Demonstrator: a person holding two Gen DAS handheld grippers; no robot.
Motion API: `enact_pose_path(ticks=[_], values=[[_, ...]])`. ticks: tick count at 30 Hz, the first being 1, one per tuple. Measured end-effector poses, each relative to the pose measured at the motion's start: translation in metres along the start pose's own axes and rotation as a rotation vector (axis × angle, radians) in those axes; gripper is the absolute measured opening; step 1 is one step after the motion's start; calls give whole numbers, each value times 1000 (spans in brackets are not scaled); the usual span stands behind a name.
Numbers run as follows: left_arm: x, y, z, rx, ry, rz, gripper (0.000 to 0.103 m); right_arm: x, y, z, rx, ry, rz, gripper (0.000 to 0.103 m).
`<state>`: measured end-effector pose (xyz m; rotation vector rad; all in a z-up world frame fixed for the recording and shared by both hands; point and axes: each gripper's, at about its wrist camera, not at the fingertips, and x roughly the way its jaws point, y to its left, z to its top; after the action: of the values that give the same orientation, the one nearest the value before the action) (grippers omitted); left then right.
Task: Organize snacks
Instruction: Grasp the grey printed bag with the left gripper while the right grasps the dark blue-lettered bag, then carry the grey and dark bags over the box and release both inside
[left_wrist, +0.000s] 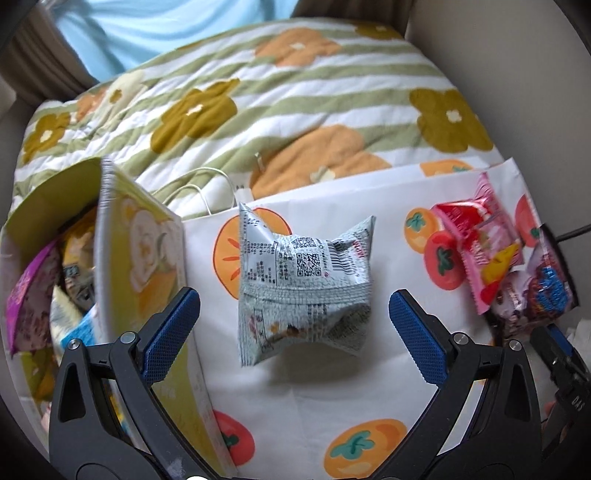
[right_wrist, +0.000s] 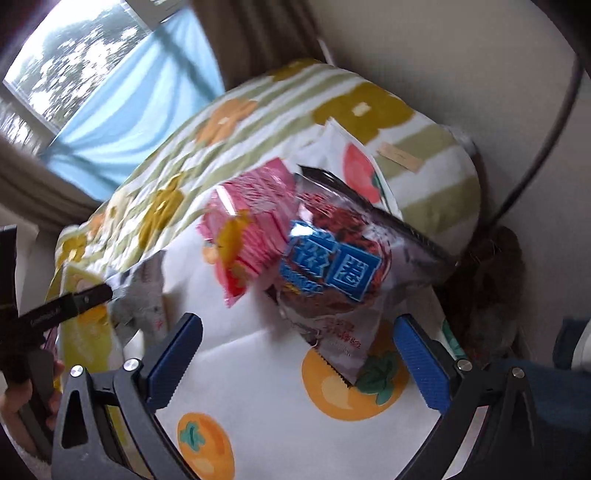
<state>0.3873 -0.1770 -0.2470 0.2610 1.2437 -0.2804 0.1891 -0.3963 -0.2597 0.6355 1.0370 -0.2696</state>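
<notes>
Here, a persimmon-print paper bag (left_wrist: 314, 387) lies flat on a flower-patterned quilt (left_wrist: 295, 92) beside a blue curtain (right_wrist: 122, 96). Both grippers' fingers gape wide, empty.

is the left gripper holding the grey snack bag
No, the left gripper is open, its jaws clear of the grey bag on either side.

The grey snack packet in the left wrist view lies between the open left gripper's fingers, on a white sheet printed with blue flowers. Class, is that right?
Not quite. The grey snack packet does lie between the open left gripper's fingers, but the white sheet is printed with orange persimmon-like fruits, not blue flowers, as the left wrist view shows.
</notes>
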Motion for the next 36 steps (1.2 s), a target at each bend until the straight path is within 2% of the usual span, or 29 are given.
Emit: enact_pose_path(ticks=[3, 11, 22, 26, 29, 31, 32, 36], values=[[12, -4, 3, 37, 14, 25, 102, 10, -5, 0, 64, 0, -10, 103], [32, -13, 8, 75, 54, -8, 101, 23, -12, 6, 158, -48, -20, 103], [48, -7, 8, 32, 72, -36, 101, 31, -12, 13, 187, -90, -52, 103], [45, -5, 6, 28, 59, -62, 85, 31, -12, 12, 199, -99, -56, 101], [43, -8, 4, 44, 50, -49, 78, 31, -13, 13, 204, -99, -71, 91], [42, -9, 3, 47, 49, -56, 77, 31, -14, 12, 200, -92, -92, 82], [41, -9, 2, 44, 47, -59, 76, 31, -15, 12, 196, -88, -97, 72], [35, -10, -4, 40, 37, -60, 73, 30, -22, 10, 201, -72, -48, 56]])
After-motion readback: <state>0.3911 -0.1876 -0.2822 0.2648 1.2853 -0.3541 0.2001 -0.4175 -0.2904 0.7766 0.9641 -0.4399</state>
